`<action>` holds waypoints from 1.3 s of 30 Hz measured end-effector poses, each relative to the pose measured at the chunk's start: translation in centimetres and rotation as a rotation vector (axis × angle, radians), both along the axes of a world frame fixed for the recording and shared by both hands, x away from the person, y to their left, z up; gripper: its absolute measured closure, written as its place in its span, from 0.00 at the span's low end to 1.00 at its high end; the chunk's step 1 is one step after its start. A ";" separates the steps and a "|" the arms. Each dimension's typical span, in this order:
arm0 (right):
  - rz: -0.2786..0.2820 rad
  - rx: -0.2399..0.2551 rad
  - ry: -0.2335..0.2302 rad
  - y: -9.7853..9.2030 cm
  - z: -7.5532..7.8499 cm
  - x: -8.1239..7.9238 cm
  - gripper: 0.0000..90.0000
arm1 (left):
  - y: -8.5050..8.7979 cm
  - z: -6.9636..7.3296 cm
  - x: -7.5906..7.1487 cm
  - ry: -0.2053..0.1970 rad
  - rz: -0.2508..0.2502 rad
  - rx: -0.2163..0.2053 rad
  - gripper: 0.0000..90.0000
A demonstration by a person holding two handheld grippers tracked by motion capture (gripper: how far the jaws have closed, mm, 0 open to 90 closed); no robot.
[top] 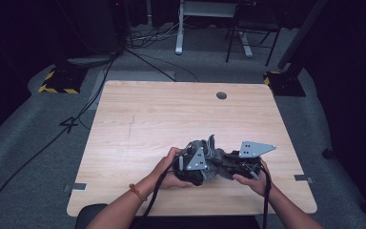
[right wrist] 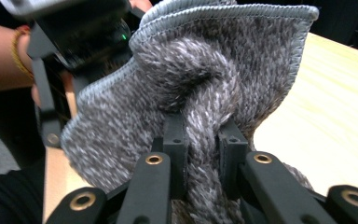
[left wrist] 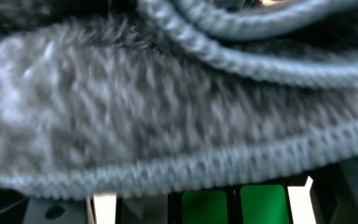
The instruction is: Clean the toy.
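Both hand-held grippers are on the same thing down at the near edge, about 6 o'clock on the light wooden table (top: 171, 114): a grey marled knitted cloth with a ribbed pale hem (right wrist: 223, 56), maybe a sock or beanie, hard to say. The right hand-held gripper (right wrist: 204, 140) has its jaws squeezed shut on a bunched roll of the knit. The left hand-held gripper (top: 196, 164) sits just at its 9 o'clock; its own view is pressed up against blurry knit, and its jaws look clamped on the fabric too. So I'd guess they're mid-fold or mid-stretch: it's picked up and gathered, but still crumpled, nothing neat yet. Beyond it, toward 12 o'clock, bare tabletop with a round cable hole (top: 221, 95).
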State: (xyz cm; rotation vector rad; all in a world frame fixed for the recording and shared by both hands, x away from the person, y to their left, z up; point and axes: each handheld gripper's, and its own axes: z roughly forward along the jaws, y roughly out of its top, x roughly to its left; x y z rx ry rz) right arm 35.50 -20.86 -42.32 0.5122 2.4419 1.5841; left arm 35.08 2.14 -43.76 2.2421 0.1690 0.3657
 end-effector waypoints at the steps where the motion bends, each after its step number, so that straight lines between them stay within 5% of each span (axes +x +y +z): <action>1: -0.005 -0.011 0.000 0.0 -0.1 0.1 0.87 | 0.0 0.0 0.0 0.000 0.000 0.000 0.37; 10: -0.045 -0.134 0.037 0.0 -2.5 1.2 0.87 | 1.4 1.3 0.3 -0.004 0.016 -0.067 0.37; 13: -0.043 -0.134 0.041 0.1 -2.5 1.2 0.87 | 1.6 1.4 0.3 -0.006 0.016 -0.075 0.37; 19: 0.006 -0.036 0.002 0.0 -0.5 0.0 0.87 | 1.0 0.9 0.2 -0.001 0.003 -0.043 0.37; 25: -0.011 -0.054 -0.021 0.1 -0.3 -0.2 0.87 | 0.9 1.1 0.0 -0.019 0.001 -0.036 0.37; 31: -0.054 -0.170 -0.006 0.5 -2.0 0.7 0.87 | 1.5 1.6 0.1 -0.026 0.005 -0.064 0.37; 36: -0.056 -0.179 0.005 0.5 -2.2 0.9 0.87 | 1.8 2.0 0.1 -0.029 0.008 -0.087 0.37; 39: -0.039 -0.135 -0.006 0.3 -1.6 0.5 0.87 | 1.8 1.8 0.2 -0.028 0.012 -0.077 0.37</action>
